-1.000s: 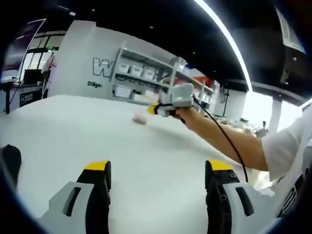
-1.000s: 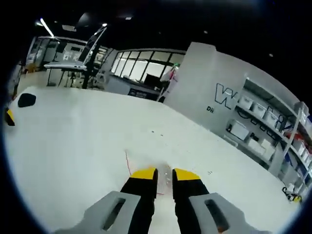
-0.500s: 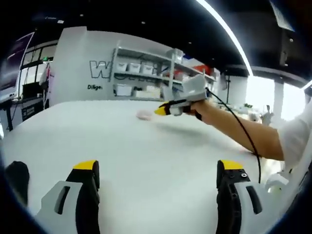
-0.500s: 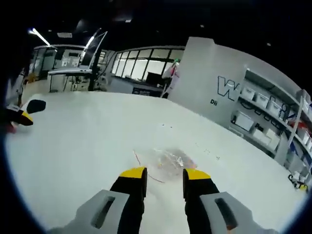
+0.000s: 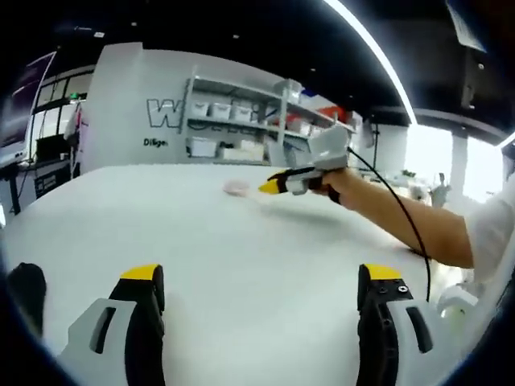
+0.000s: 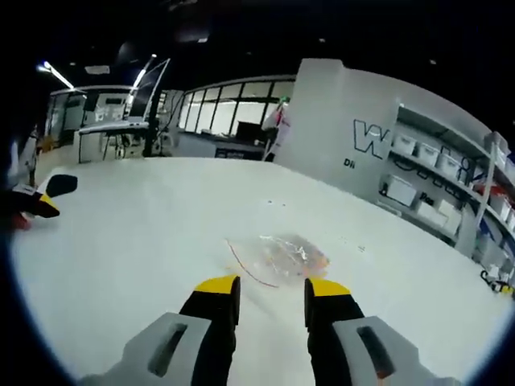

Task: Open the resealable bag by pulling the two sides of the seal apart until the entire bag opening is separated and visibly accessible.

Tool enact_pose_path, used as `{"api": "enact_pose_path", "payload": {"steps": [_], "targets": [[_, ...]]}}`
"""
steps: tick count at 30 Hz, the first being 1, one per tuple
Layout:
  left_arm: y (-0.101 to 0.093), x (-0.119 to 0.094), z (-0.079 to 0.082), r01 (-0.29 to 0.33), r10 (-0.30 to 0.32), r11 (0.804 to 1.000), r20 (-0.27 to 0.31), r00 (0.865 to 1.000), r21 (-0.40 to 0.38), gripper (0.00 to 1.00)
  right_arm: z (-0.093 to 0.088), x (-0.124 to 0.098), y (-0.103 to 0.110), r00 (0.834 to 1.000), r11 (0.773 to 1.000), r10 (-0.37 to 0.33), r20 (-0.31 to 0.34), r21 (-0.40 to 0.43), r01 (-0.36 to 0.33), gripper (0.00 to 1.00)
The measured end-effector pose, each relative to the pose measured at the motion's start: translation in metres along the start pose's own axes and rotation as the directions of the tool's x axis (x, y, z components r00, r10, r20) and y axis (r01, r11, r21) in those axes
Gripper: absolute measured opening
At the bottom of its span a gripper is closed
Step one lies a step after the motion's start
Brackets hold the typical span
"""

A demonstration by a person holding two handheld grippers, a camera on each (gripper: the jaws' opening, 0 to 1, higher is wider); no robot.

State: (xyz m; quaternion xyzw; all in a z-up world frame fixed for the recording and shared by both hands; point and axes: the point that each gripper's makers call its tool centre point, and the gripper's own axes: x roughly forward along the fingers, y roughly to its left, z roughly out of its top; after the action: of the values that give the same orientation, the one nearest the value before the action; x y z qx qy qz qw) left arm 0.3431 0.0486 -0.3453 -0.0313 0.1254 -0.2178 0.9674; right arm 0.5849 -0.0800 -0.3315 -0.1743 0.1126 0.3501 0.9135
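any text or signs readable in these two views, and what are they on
"W": large outlined letter on the white wall, left gripper view; the rest hides behind the shelves.
"W" again on the same wall, right gripper view, also cut off by shelves.
"Di...": small dark word below the big letter, both views; too blurred to read beyond that.
Bag on the table: no readable print.

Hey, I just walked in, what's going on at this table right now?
A person holds a gripper in each hand over a white table. A small clear resealable bag lies flat on it, untouched. The right gripper hovers just short of the bag with its jaws open. The left gripper is farther off, jaws wide open, holding nothing. The bag has not been gripped or opened yet.
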Motion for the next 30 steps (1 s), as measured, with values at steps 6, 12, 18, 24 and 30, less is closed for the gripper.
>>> {"api": "enact_pose_path", "payload": {"steps": [6,12,18,24,30], "targets": [[0.0,0.0,-0.002,-0.001,0.001,1.0,-0.008,1.0,-0.002,0.99,0.004,0.011,-0.004,1.0,1.0,-0.004,0.01,0.023,0.003,0.29],[0.001,0.0,-0.002,-0.001,0.001,1.0,-0.013,1.0,-0.003,0.98,0.005,0.015,0.0,1.0,1.0,-0.001,0.009,0.029,0.001,0.32],[0.001,0.0,-0.003,-0.001,0.001,1.0,-0.015,1.0,0.0,0.98,0.001,0.012,0.003,1.0,1.0,-0.002,0.005,0.029,0.002,0.33],[0.0,0.0,-0.003,0.004,-0.004,1.0,-0.015,1.0,-0.002,0.97,-0.003,0.002,0.003,1.0,1.0,-0.008,0.002,0.028,0.008,0.32],[0.0,0.001,-0.003,0.007,-0.007,1.0,-0.018,1.0,-0.004,0.97,-0.006,-0.005,0.002,1.0,0.999,-0.012,0.001,0.032,0.012,0.32]]}}
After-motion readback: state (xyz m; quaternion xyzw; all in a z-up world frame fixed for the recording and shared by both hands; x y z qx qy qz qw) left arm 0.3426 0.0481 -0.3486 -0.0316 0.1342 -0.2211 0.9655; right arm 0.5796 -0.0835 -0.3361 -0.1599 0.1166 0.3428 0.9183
